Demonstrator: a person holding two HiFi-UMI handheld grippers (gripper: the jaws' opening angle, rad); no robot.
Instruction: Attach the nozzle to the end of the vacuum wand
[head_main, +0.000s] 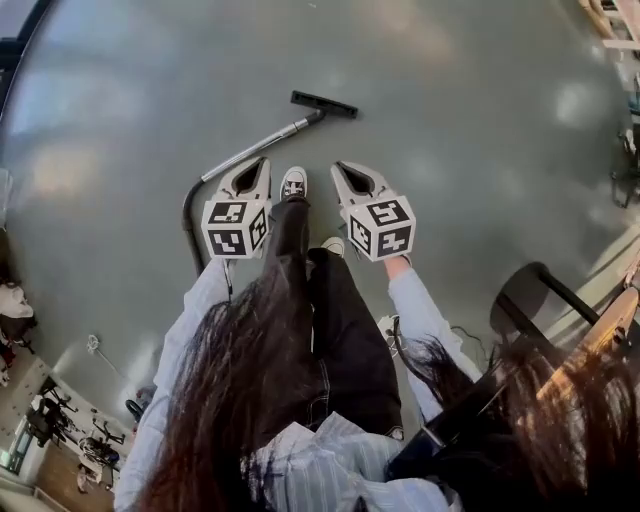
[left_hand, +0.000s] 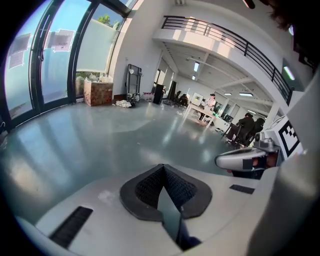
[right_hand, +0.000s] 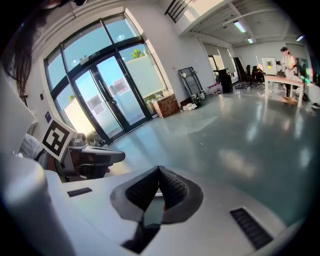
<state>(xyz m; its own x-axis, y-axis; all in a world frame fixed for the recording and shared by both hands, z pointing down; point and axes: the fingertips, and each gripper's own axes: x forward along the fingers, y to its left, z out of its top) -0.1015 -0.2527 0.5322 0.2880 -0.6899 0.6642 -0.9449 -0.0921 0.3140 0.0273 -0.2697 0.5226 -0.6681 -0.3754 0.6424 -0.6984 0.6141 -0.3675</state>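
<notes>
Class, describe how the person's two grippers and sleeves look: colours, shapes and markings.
The left gripper and right gripper are pale grey shells that taper toward the tips, with black textured pads. Each carries a white cube printed with black square markers. The sleeves are light blue shirt fabric.

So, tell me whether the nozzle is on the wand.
On: the nozzle meets the wand at its end, with no gap.
</notes>
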